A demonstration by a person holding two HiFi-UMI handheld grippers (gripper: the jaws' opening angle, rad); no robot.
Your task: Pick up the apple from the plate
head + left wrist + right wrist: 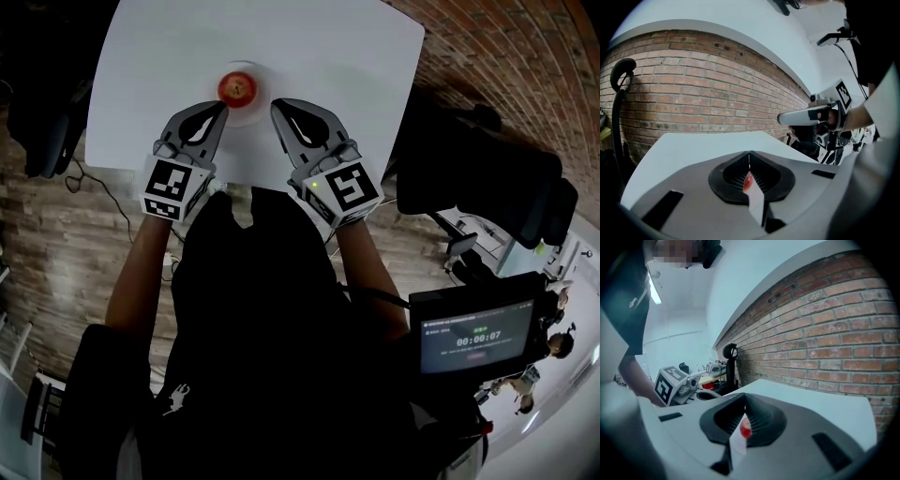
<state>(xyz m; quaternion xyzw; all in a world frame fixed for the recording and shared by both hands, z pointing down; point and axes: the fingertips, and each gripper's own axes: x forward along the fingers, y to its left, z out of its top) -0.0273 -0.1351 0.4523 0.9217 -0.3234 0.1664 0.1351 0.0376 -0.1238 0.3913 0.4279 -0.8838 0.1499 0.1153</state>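
A red apple (237, 87) lies on a small white plate (265, 101) near the front edge of the white table (328, 56). My left gripper (223, 105) is just left of and nearer than the plate, with its jaws together and nothing in them. To the plate's right my right gripper (275, 103) mirrors it, also shut and empty. The apple (747, 182) shows as a red sliver below the meeting jaws of the left gripper (749, 152), and the right gripper (783, 118) hangs to the right. The apple (746, 427) shows likewise under the right gripper (744, 394).
A brick wall (693, 93) runs behind the table. Black office chairs stand at the left (47, 122) and right (478, 178) of the table. A screen with a timer (473, 337) sits low right. Cables (103, 187) lie on the wooden floor.
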